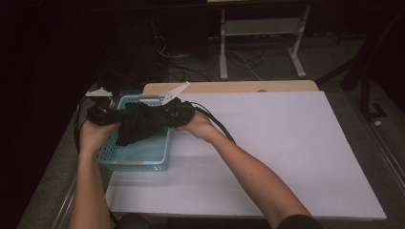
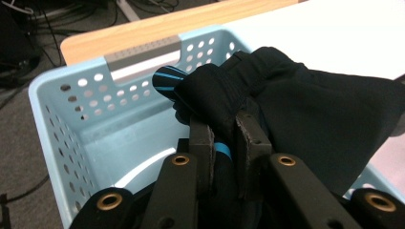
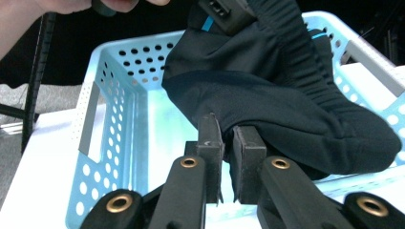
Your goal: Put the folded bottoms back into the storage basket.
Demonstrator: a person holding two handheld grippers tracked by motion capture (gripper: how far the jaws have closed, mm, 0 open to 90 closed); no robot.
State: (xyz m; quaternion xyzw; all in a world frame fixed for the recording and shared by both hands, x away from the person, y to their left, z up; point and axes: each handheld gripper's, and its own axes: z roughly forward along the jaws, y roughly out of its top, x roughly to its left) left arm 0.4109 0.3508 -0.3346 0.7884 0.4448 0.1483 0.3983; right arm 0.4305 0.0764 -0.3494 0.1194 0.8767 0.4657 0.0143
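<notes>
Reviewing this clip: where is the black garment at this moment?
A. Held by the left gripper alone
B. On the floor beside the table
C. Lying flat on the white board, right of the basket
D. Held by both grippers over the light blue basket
D: the black garment hangs above the light blue basket, with the left gripper and the right gripper each clamped on a fold of it.

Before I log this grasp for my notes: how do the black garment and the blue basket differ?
The black garment is soft, dark and hangs pinched by both tongs; the blue basket is rigid, pale, perforated and rests on the table. The garment hangs over the basket's inside.
</notes>
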